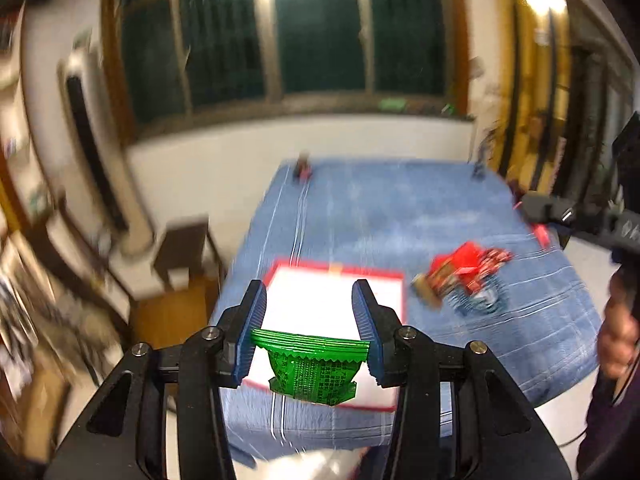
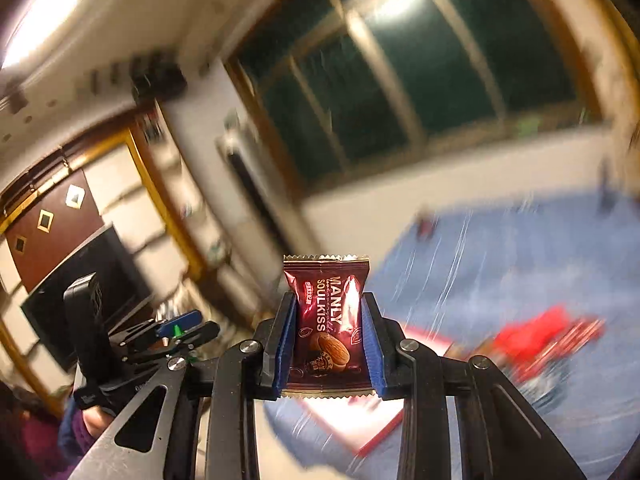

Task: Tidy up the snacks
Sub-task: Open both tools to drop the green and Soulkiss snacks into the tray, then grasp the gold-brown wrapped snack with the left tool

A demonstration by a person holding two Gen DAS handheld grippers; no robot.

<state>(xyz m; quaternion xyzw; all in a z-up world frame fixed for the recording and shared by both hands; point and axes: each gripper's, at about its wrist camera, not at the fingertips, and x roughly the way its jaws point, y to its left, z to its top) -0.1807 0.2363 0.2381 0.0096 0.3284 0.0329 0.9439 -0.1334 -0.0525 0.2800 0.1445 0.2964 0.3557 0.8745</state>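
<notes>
Left gripper (image 1: 309, 307): we clamp green packet (image 1: 313, 372).
Right gripper (image 2: 329, 314): we clamp brown packet (image 2: 327, 325).
Tray (image 1: 394, 276): 12 o'clock; we lower before releasing.

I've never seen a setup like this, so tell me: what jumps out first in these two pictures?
Each hand-held gripper clutches a snack. The left gripper pinches a green packet above a white tray with a red rim on the blue tablecloth. The right gripper holds a dark red almond-chocolate packet upright in mid-air. A blurred heap of red snack packs lies to the right of the tray.
</notes>
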